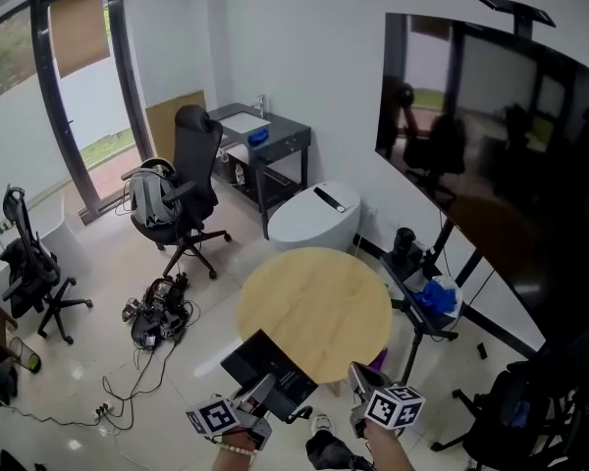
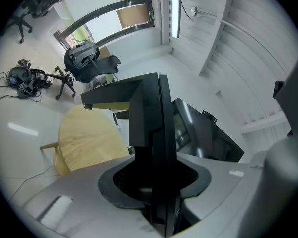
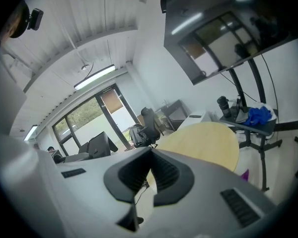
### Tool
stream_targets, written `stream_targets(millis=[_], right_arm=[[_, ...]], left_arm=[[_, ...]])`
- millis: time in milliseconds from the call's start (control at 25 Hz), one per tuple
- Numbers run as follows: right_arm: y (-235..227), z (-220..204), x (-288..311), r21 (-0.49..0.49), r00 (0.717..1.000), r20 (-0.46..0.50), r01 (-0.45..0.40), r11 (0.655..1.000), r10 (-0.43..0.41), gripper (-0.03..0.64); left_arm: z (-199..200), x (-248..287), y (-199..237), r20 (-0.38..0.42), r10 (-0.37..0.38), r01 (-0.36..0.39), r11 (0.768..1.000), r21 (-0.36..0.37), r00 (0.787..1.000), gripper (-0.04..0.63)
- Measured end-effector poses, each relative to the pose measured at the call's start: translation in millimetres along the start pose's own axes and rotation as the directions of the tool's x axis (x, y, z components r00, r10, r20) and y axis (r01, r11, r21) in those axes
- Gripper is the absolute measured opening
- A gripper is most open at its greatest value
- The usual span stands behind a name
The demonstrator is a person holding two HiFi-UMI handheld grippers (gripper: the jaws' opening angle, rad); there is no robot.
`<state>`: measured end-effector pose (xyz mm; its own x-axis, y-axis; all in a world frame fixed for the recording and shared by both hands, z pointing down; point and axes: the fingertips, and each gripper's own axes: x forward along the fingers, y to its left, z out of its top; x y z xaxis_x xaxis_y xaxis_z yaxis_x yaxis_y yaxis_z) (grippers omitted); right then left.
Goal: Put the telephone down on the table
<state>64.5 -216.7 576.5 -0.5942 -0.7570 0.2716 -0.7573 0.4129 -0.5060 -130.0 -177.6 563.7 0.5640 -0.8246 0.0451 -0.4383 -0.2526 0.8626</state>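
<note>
Left tool [image 2: 156,182] clamps the telephone [image 2: 150,128], a flat black slab standing edge-on between its jaws, near the round wooden bench [image 1: 314,307]; right tool [image 3: 150,152] is closed, empty.

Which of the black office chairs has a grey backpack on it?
The office chair beside the dark desk: a grey backpack sits on its seat. The far-left chair and lower-right chair have none.

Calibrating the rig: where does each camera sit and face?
Head view: on the person's head, steeply down at the table; left gripper, right gripper, a wrist at bottom.
Left gripper view: on that gripper, along jaws clamping the telephone, table beyond.
Right gripper view: on that gripper, along shut, empty jaws, table beyond.
Shared: all show the table.
</note>
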Motion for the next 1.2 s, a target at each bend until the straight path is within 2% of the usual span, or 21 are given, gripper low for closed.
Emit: stream_targets(millis=[400,680,800,960,1200], right_arm=[[-42.9,35.7,54.5,0.013,1.0,-0.013,-0.024,1.0,0.024,0.003],[-87.3,52.3,73.4,0.023,0.999,-0.031,0.012,1.0,-0.011,0.003],[-102.1,55.8,80.4,0.034,0.999,-0.039,0.022,0.999,-0.021,0.003],[-117.0,58.3,88.1,0.039,0.998,-0.054,0.036,0.999,-0.034,0.003],[-139.2,59.0,93.4,0.046,0.996,-0.073,0.057,0.997,-0.054,0.003]], left_arm=[[15.2,80.2,18.9,-0.046,0.008,-0.007,1.0,0.013,0.999,0.173],[4.7,137.8,49.3,-0.162,0.009,-0.004,1.0,0.031,0.987,0.173],[-3.7,165.3,67.1,-0.245,0.012,0.0,0.999,0.048,0.969,0.173],[-16.9,201.2,88.9,-0.362,0.004,0.018,0.998,0.056,0.932,0.173],[-43.4,242.7,123.9,-0.48,-0.037,0.051,0.999,0.015,0.877,0.173]])
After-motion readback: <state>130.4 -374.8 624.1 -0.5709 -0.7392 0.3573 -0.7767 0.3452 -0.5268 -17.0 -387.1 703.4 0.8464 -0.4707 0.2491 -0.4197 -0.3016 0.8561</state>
